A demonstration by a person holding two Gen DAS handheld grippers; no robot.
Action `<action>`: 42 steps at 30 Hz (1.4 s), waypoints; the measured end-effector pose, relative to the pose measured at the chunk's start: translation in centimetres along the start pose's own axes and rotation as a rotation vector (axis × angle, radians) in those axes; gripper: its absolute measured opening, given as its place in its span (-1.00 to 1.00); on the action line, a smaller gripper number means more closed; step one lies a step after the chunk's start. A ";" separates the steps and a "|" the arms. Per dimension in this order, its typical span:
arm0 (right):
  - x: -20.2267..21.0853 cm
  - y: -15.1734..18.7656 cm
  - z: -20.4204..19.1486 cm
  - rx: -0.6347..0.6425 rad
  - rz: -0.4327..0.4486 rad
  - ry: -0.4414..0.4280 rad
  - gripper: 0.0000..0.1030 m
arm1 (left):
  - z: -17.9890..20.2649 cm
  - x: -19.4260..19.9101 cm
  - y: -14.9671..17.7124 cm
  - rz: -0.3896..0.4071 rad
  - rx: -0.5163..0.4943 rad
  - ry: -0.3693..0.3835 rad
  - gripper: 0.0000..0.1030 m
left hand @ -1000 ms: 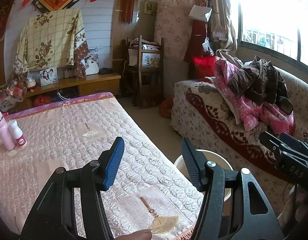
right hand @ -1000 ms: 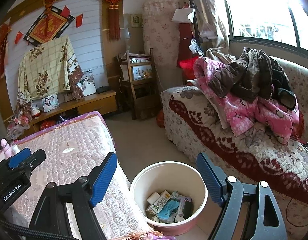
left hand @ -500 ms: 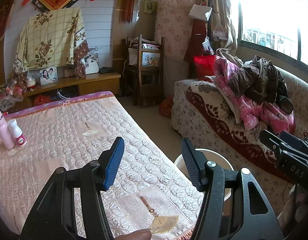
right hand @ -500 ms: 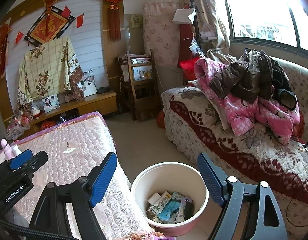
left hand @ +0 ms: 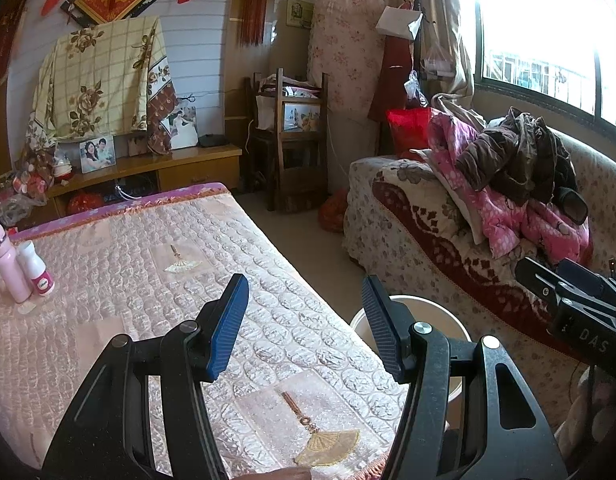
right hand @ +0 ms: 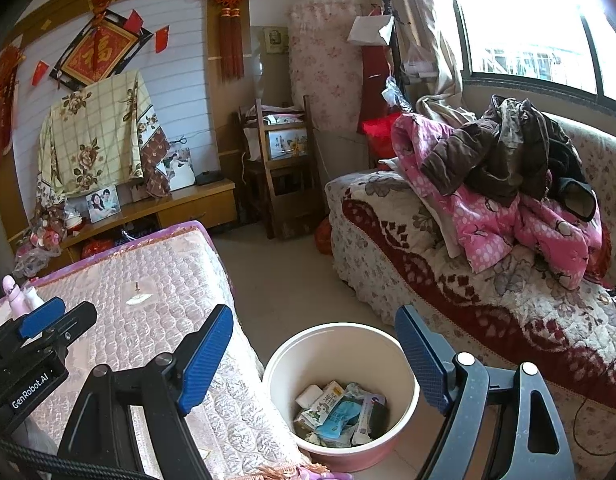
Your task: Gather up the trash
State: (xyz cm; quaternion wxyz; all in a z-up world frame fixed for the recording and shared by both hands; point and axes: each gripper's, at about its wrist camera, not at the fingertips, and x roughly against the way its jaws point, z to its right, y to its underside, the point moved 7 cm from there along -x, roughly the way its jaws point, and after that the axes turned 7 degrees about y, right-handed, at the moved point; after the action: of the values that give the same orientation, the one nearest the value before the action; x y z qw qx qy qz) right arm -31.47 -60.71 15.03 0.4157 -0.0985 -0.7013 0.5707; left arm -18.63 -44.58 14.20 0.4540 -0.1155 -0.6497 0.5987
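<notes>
A cream and pink bin [right hand: 382, 344] stands on the floor between the table and the sofa. It holds several pieces of trash [right hand: 340, 412]: cartons, wrappers and a white lump. My right gripper [right hand: 314, 344] is open and empty, held above the bin. My left gripper [left hand: 306, 312] is open and empty, held over the pink quilted table cover [left hand: 120, 300]; the bin's rim [left hand: 440, 308] shows behind its right finger. Each gripper shows at the edge of the other's view.
Two pink and white bottles [left hand: 18, 270] stand at the table's far left. A sofa [right hand: 448, 292] with piled clothes [right hand: 504, 184] is to the right. A wooden cabinet [left hand: 168, 172] and shelf [left hand: 292, 136] stand at the back wall.
Both grippers have stayed open and almost still; the views shift only slightly.
</notes>
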 end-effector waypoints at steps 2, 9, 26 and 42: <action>-0.1 0.1 -0.1 0.001 -0.001 0.000 0.58 | -0.1 0.0 0.0 0.000 0.000 -0.001 0.12; -0.4 0.1 0.0 0.004 -0.008 0.002 0.59 | -0.6 -0.2 0.2 -0.009 0.007 0.006 0.12; -0.8 0.3 0.1 0.005 -0.018 0.002 0.61 | -1.1 -0.4 0.6 -0.027 0.007 0.017 0.12; -1.3 1.3 0.2 0.010 -0.032 -0.001 0.62 | -1.8 -0.8 1.2 -0.040 0.012 0.008 0.12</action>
State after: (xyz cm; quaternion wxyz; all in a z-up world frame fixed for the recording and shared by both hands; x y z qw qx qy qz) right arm -31.17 -61.25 13.28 0.4249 -0.0851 -0.7000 0.5676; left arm -17.36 -43.60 12.56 0.4691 -0.1022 -0.6466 0.5928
